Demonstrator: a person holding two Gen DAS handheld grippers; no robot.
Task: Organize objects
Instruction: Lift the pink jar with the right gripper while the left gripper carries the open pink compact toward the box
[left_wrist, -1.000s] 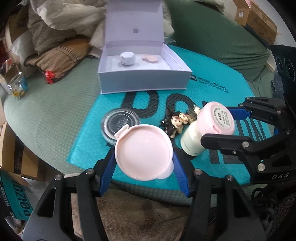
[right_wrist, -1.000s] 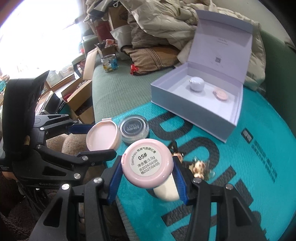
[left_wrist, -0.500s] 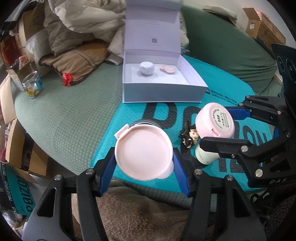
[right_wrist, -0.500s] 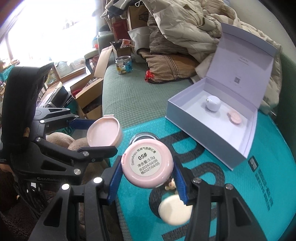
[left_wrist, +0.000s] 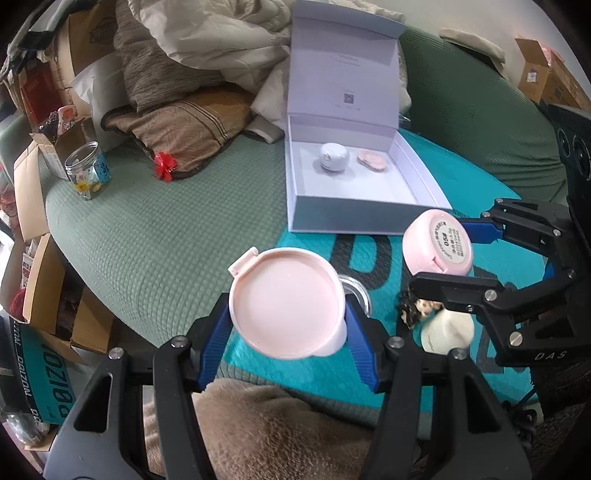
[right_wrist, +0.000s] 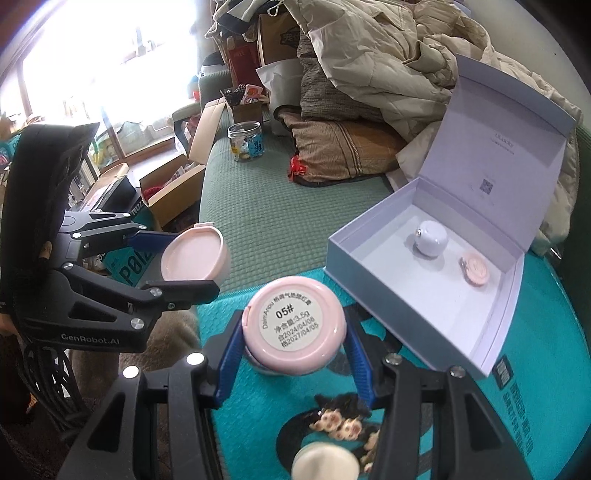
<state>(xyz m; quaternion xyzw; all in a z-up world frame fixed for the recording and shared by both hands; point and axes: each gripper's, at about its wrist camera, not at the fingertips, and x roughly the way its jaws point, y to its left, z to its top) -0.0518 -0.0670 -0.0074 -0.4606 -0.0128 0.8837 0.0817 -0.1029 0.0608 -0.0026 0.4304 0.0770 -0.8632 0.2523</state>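
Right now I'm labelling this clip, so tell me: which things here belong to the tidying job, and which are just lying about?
In the job:
- pink lid in the left gripper
- pink labelled compact in the right gripper
- open white box
- cream puff, charm cluster

Lying about:
- glass jar
- brown pillow
- cardboard boxes

Each hand-held gripper is a matte black plastic frame of angular, cut-out arms tipped with ribbed blue finger pads. Round silver screw heads dot the joints. The left hand-held gripper (right_wrist: 192, 258) carries white "GenRobot.AI" lettering on its side, with black cables bundled below it. The right hand-held gripper (left_wrist: 439, 254) shows white "DAS" lettering on its frame.
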